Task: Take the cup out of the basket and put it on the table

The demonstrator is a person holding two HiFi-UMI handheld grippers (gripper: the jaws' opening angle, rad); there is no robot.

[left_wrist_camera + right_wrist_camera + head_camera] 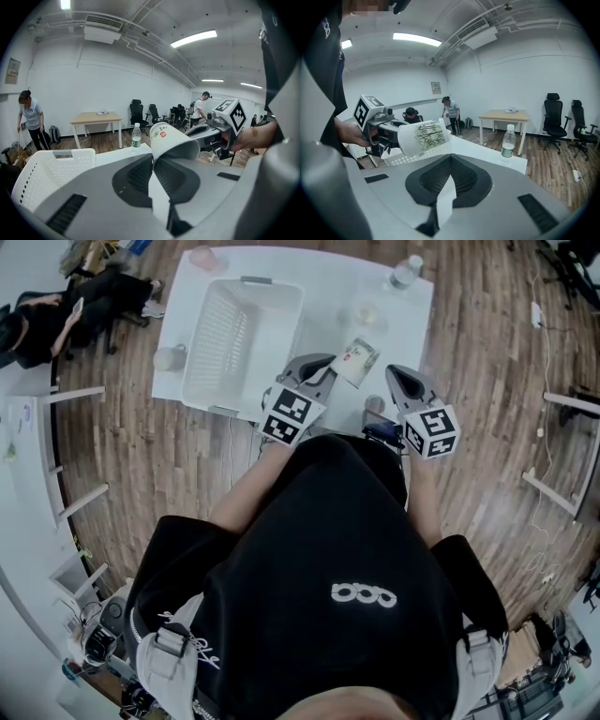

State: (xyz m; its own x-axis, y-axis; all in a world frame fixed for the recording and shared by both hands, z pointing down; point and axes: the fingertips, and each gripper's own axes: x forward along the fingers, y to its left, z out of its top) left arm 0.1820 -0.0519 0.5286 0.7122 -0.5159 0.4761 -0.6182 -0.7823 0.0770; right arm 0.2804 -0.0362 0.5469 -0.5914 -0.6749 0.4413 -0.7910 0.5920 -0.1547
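Note:
A white paper cup with a bamboo print hangs tilted over the white table, just right of the white basket. My left gripper is shut on the cup's rim. In the left gripper view the cup sticks out up and to the right from the closed jaw tips of the left gripper. My right gripper is beside the cup, shut with nothing in it. In the right gripper view the shut right gripper points past the cup, which is held at the left.
A water bottle stands at the table's far right corner, with a clear glass nearer. Another cup sits left of the basket and a pink one behind it. The basket looks empty. People and chairs are farther off.

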